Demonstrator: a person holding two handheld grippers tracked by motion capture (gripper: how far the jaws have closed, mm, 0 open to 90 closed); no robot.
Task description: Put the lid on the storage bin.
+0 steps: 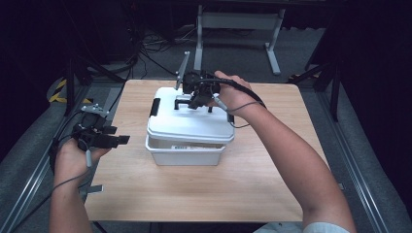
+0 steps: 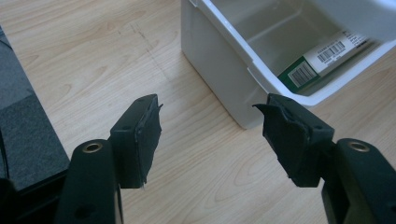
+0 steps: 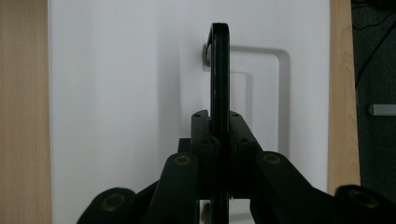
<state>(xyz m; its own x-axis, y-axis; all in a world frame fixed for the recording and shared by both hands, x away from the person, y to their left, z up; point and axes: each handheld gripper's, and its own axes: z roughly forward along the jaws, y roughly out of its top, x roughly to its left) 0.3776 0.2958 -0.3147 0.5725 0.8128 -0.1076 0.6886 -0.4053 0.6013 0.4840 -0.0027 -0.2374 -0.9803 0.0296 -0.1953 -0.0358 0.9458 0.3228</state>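
White lidded box [image 1: 187, 127], black handle [image 3: 219, 70]

black grippers [image 1: 99, 137] with brass screws, trailing grey cables, white sleeve.

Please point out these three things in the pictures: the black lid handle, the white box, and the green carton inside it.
black lid handle [image 3: 219, 70], right gripper view, its upright bar above the jaws
white box [image 2: 212, 60], left gripper view, its outer side wall
green carton [image 2: 303, 72], left gripper view, its barcode end

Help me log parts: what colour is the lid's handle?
Black: the handle, clamped by the right gripper, shows best in the right gripper view.
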